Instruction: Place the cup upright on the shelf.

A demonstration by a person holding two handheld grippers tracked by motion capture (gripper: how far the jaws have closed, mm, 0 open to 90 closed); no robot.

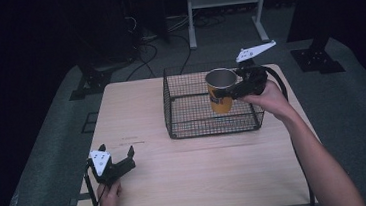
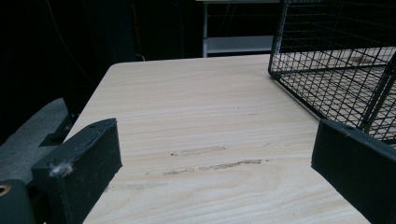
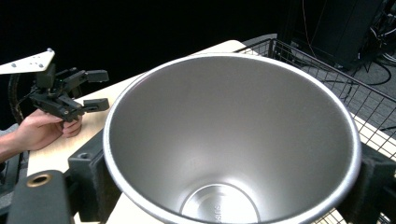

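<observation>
The cup (image 1: 221, 90), yellow outside and bare metal inside, hangs upright in my right gripper (image 1: 234, 91) over the wire basket (image 1: 193, 127), toward its right side. Its bottom is near the basket floor, though I cannot tell whether it touches. In the right gripper view the 2 jaws press the cup (image 3: 233, 140) from either side just under the rim, so the grip is firm and the cup is empty.

I judge this to be the placing step: either the cup is about to be set down inside the basket or it is being lifted out. If I set it down, the next move calls for lowering it straight until it stands on the mesh, then parting the jaws without tipping it.

My right forearm reaches forward along the table's (image 1: 202, 176) right edge, wrist bent inward. My left gripper (image 1: 121, 164) rests low at the near left corner, jaws spread wide, holding nothing.
</observation>
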